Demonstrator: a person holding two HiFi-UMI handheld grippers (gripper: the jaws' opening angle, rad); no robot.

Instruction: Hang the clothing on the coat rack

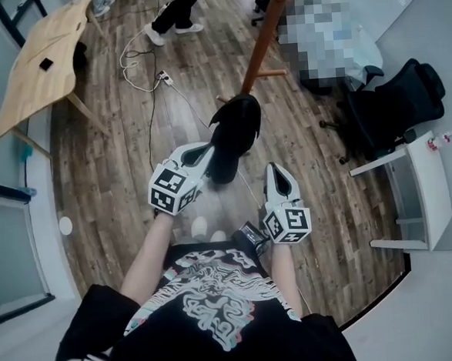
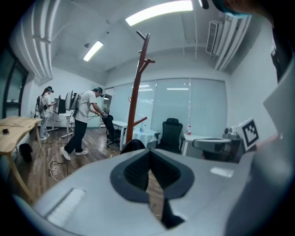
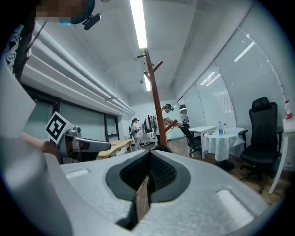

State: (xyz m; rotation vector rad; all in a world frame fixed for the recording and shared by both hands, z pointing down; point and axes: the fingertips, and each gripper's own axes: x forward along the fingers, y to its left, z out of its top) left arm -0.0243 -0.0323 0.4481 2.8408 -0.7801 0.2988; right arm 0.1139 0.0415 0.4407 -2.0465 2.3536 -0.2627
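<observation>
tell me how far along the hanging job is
Done: the black garment looks picked up, pinched in the shut left gripper. In hand: it hangs low beside the rack pole. The right gripper is shut, apparently on nothing. Left: lift the garment onto a hook; the hooks in the gripper views are bare.

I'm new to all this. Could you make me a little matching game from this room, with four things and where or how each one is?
Things:
1. coat rack
2. office chair
3. dark clothing
4. wooden table

Descriptions:
A. beside the white desk
B. has a small dark object lying on it
C. reddish-brown, standing upright
D. bunched at the rack's foot

Pairs: 1-C, 2-A, 3-D, 4-B.
</observation>
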